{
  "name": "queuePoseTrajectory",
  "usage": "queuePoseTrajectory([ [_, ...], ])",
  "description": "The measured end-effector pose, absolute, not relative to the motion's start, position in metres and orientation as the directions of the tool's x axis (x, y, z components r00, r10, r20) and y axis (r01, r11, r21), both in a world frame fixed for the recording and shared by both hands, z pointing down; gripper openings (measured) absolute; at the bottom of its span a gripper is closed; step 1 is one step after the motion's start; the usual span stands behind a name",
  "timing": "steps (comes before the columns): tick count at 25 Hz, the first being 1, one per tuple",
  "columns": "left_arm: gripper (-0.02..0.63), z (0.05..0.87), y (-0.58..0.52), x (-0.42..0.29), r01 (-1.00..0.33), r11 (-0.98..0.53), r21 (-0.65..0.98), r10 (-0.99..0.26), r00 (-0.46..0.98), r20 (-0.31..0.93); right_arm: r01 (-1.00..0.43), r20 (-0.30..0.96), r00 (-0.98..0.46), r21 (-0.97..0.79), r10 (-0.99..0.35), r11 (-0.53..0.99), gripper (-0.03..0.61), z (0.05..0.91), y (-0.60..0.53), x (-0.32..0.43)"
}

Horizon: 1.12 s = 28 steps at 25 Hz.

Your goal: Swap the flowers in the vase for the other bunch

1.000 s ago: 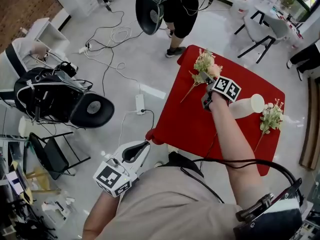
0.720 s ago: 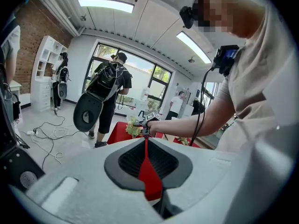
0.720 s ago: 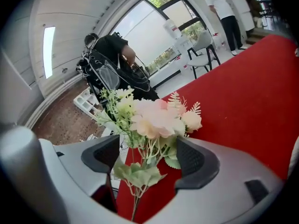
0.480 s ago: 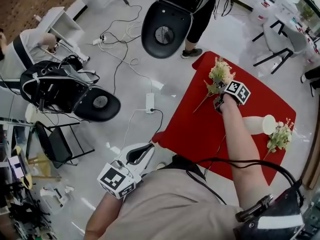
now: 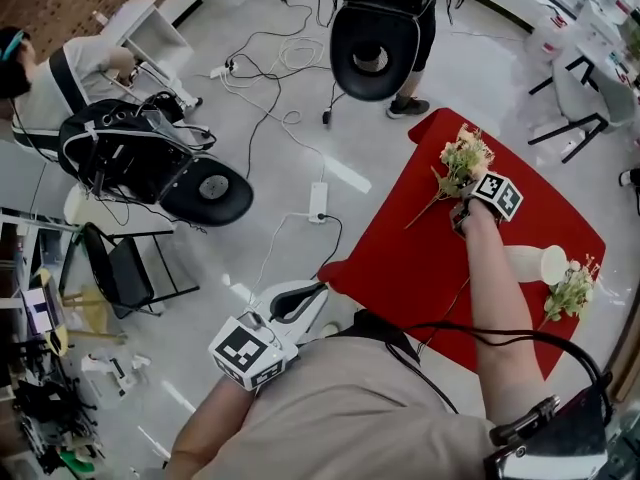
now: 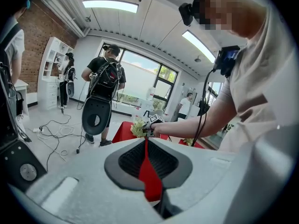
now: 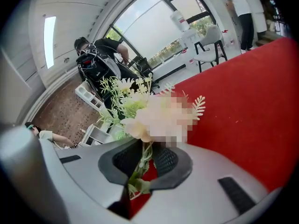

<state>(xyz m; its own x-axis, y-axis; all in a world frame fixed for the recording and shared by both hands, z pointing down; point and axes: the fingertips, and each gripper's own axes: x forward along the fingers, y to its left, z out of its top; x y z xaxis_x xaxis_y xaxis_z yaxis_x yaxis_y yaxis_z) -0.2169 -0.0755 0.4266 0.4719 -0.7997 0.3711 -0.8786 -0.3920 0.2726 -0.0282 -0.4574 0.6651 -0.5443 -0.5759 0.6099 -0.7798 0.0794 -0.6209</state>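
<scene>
Now, right arm (image 5: 492, 298) stretched over red table (image 5: 400, 258), right tool (image 5: 458, 206) closing on flower bunch (image 5: 465, 156) stem, left tool (image 5: 305, 298) jaws together.

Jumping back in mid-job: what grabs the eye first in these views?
The bright red table at the head view's right stands out against the grey floor, with a white vase lying on its side and a flower bunch by its mouth. Near the table's far corner, the right gripper has its tongs closing on the stem of the other flower bunch.
</scene>
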Motion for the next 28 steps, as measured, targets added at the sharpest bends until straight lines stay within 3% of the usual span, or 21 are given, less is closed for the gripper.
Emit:
queuePoseTrajectory([
  [14,0.008,0.42,-0.055,-0.224,-0.858,-0.441,0.264,-0.789,0.511,0.343,-0.775,0.545,-0.569,-0.605,-0.616,0.18,0.054,0.622,-0.428,-0.037],
  [28,0.008,0.42,-0.018,-0.21,-0.805,-0.533,0.262,-0.743,0.593,0.311,-0.723,0.378,-0.631,-0.603,-0.678,0.336,0.049,0.523,-0.37,-0.044],
])
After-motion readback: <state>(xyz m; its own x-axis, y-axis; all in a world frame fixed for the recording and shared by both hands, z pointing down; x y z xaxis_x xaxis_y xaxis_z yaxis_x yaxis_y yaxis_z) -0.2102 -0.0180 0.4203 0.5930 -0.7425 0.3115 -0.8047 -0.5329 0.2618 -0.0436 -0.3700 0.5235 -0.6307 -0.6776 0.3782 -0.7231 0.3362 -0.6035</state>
